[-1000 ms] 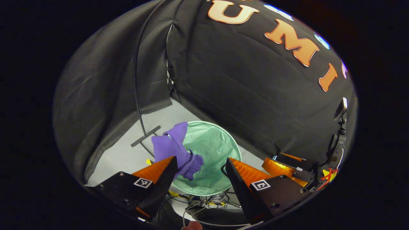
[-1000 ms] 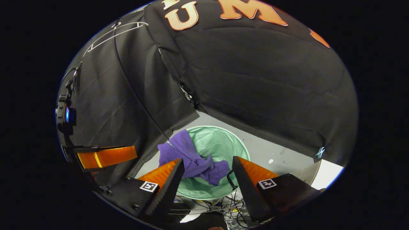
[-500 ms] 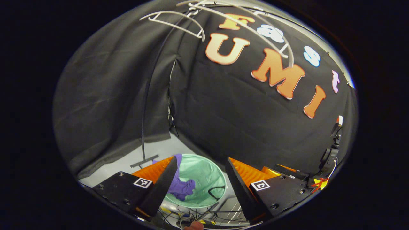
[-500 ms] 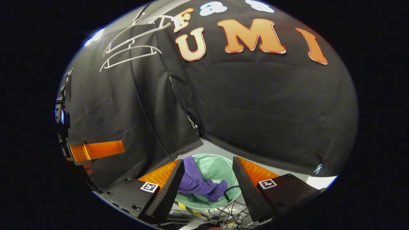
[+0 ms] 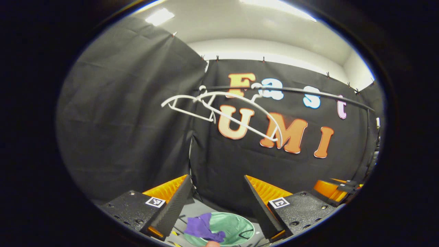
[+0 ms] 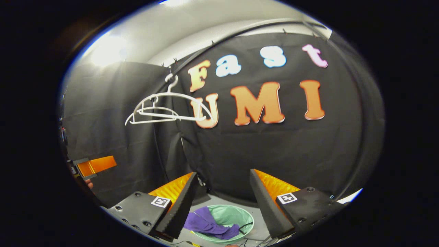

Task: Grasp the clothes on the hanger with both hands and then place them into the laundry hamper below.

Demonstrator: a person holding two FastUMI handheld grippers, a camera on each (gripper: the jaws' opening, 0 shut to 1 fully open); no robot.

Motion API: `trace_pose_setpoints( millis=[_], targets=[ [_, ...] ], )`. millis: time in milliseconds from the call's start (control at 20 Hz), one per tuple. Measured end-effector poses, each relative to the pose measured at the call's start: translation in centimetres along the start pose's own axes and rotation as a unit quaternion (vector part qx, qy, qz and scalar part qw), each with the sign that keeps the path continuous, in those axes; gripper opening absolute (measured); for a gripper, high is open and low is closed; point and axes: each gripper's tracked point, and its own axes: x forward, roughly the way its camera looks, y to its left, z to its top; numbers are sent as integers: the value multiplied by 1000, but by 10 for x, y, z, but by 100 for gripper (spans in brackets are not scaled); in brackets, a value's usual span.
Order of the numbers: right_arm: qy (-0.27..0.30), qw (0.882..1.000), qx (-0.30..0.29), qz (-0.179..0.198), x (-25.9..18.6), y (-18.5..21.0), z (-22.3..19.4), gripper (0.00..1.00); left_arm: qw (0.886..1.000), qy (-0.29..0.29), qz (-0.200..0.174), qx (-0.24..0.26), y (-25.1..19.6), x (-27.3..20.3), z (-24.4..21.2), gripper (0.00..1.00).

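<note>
Purple clothes (image 6: 209,224) drape over the hamper's (image 6: 240,216) near rim; both grippers (image 5: 214,192) (image 6: 223,188) gape empty, hanger (image 6: 164,109) bare above.

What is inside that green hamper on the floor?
A purple garment lies in the hamper, draped over its near-left rim and partly hanging outside. The bare green lining shows beside it; whatever lies under the cloth is hidden.
</note>
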Motion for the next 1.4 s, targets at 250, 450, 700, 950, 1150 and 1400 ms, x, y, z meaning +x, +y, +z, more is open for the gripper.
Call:
trace_pose_setpoints(
  millis=[250,450,700,950,1150,1400],
  targets=[
    [-50,998,-9,-24,-91,36,41,88,998,-47,18,29,31,-68,43,90],
    [-73,997,-25,-27,-139,55,56,98,996,-64,44,32,74,-127,54,90],
    [-94,994,-34,-50,-163,54,69,98,996,-71,53,25,85,-156,69,90],
    [-99,993,-28,-51,-159,62,68,98,994,-86,54,32,89,-162,81,90],
    [-104,992,-36,-57,-159,65,73,98,995,-82,47,30,88,-165,79,90],
    [-103,992,-30,-61,-161,65,76,89,996,-74,36,35,79,-150,75,90]
  ],
)
